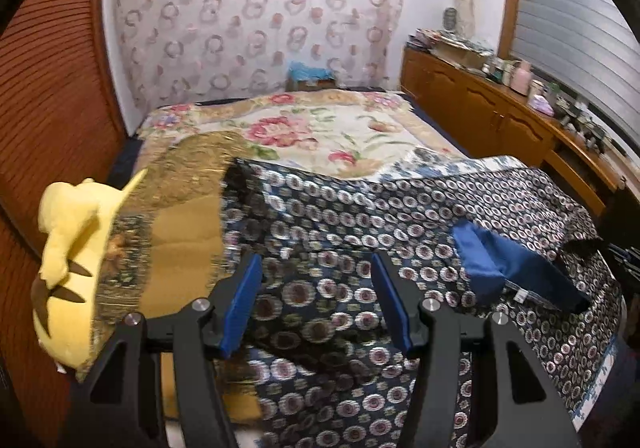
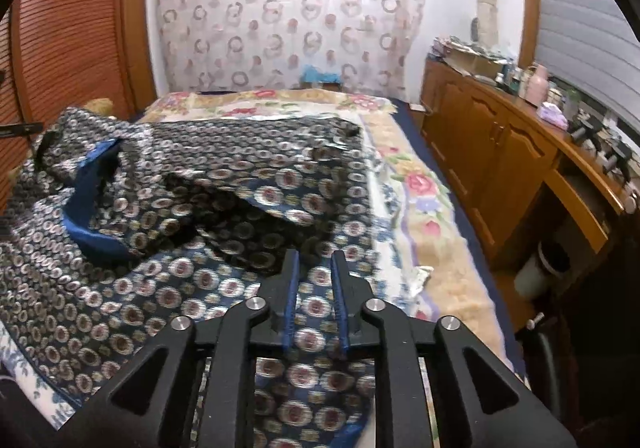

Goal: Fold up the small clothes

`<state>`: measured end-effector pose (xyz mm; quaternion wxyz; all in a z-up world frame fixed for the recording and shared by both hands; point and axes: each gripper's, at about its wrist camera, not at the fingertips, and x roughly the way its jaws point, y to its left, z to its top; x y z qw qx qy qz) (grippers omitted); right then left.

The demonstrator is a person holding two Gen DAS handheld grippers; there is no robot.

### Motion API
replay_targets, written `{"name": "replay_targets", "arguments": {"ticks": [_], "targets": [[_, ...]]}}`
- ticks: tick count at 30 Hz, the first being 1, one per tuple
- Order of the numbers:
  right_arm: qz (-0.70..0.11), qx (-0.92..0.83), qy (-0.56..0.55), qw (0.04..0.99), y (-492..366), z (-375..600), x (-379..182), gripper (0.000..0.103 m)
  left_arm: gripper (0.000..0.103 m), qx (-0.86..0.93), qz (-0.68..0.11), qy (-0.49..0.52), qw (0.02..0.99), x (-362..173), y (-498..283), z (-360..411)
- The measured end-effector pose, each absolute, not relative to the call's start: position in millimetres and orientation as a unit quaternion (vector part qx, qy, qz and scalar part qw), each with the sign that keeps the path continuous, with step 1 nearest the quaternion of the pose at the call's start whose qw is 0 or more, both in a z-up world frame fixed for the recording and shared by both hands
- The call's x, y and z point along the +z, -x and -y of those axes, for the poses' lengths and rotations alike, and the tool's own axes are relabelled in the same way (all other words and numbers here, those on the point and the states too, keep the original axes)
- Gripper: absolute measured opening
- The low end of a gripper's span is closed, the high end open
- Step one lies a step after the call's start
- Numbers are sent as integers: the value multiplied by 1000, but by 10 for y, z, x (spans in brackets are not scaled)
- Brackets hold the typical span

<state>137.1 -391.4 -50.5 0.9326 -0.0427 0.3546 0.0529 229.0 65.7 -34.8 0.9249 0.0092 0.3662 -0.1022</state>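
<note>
the garment point(image 2: 208, 207) is a dark navy piece printed all over with little ringed medallions, plain blue lining point(image 1: 492, 268) showing where it's flipped open. it's lying rumpled across the near end of the bed point(image 2: 440, 215), on top of a floral blanket, one flap already thrown over the middle.

to do this fold well i'd say flatten that bunched ridge before creasing anything, and take the fabric by an edge, not a random handful.

left claw point(image 1: 316, 300) hangs roughly half open over the cloth, nothing pinched. right claw point(image 2: 314, 300) is only a narrow slit apart, patterned cloth showing through the gap, pads not pressing on it. yellow plush point(image 1: 68, 256) sits off to the left.
</note>
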Motion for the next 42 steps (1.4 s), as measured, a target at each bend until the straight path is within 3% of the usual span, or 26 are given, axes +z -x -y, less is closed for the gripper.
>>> {"name": "replay_targets", "arguments": {"ticks": [6,8,9,12,21,22,24,25,34,35,36,38,42], "targets": [[-372,85,59,922,-1444,3630,-606,16,21,-90,-384,-49,918,-451,-2296,-510],[-378,90,70,919,-1439,3557,-672,16,16,-88,-387,-56,916,-468,-2266,-519],[-382,89,74,917,-1440,3542,-695,16,7,-86,-387,-61,916,-477,-2233,-526],[-381,90,64,918,-1447,3574,-694,16,1,-83,-386,-78,916,-510,-2114,-576],[-390,87,53,915,-1493,3602,-723,16,1,-88,-340,-76,933,-346,-1796,-674],[-390,87,54,915,-1494,3599,-725,16,5,-89,-335,-78,935,-288,-1805,-654],[-390,86,53,915,-1490,3607,-728,16,32,-89,-336,-82,934,-234,-1857,-619],[-390,85,52,915,-1487,3611,-734,16,37,-92,-339,-83,933,-213,-1900,-598],[-391,84,46,915,-1485,3643,-751,16,40,-53,-426,-110,897,-592,-2494,-435],[-392,84,47,915,-1484,3644,-755,16,40,-47,-429,-114,895,-646,-2512,-441],[-392,85,48,915,-1487,3638,-758,16,31,-42,-425,-119,896,-676,-2507,-452],[-393,86,50,914,-1486,3633,-763,16,0,-41,-410,-116,904,-678,-2423,-483],[-393,86,49,914,-1489,3623,-770,16,0,-59,-367,-100,923,-550,-2064,-567]]}}
